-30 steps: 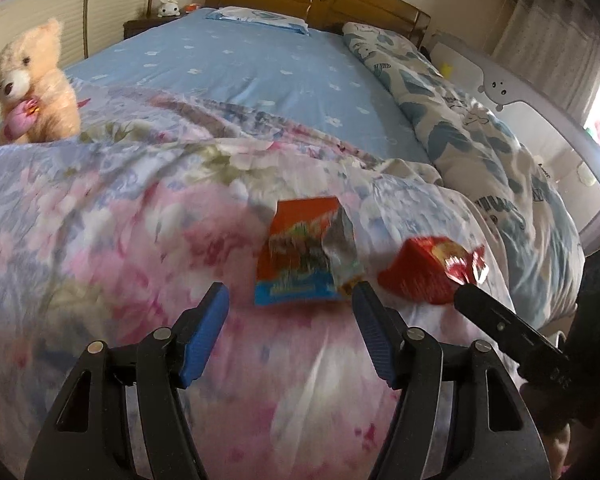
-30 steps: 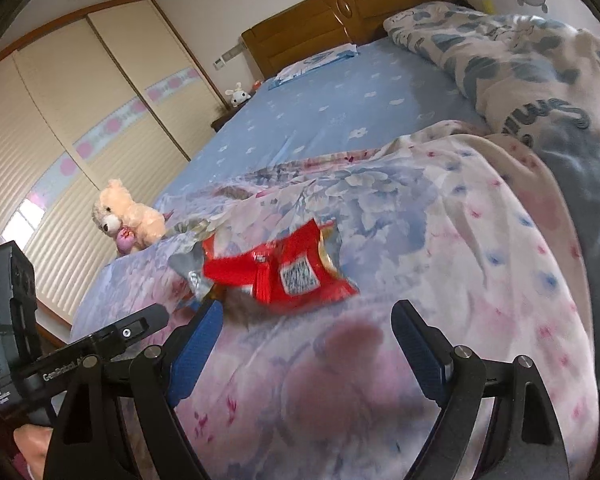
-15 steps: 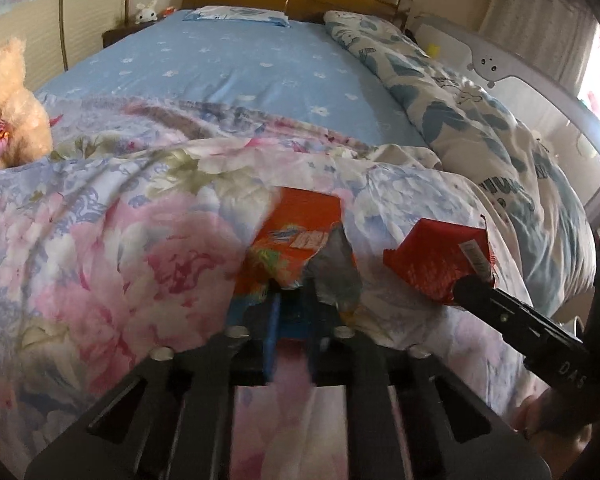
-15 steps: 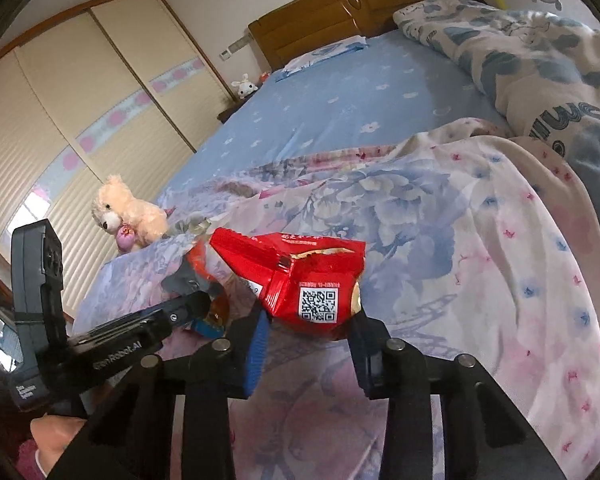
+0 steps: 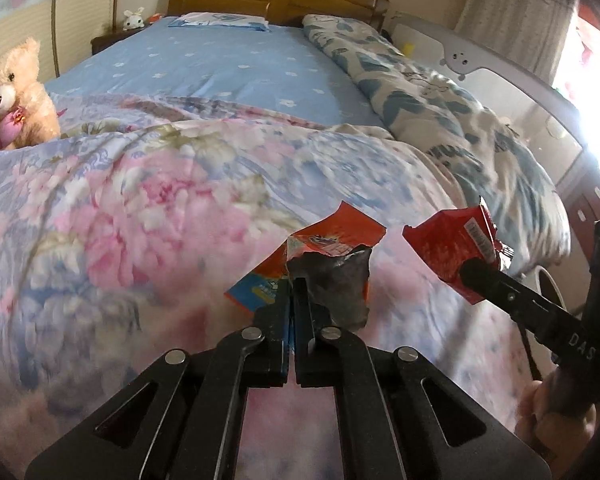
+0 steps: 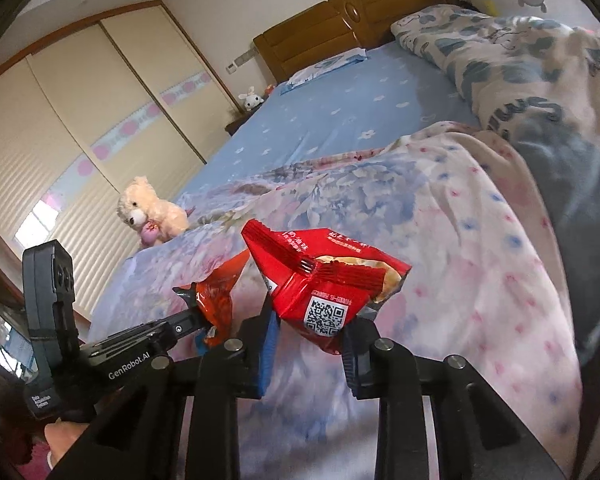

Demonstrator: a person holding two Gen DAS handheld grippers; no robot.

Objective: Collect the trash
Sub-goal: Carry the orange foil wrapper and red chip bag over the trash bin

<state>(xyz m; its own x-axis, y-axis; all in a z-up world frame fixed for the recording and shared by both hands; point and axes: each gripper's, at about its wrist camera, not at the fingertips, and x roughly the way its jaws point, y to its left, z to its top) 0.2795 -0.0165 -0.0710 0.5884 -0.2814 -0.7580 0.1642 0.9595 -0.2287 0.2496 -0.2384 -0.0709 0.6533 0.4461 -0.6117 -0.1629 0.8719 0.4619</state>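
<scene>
A: Both wrappers have come up off the quilt (image 5: 148, 216) since a moment ago. Left gripper (image 5: 292, 292) has its jaws pressed together on the orange wrapper (image 5: 332, 240); right gripper (image 6: 312, 320) has just been closing and pinches the red packet (image 6: 324, 280).

B: So both are ready to carry off. Any difference between views?

A: Only the right view shows the packet's code label; further off, both show the teddy bear (image 6: 148, 208) on the bed (image 5: 228, 64)

"GenRobot.AI" — left gripper (image 6: 204, 320)
</scene>
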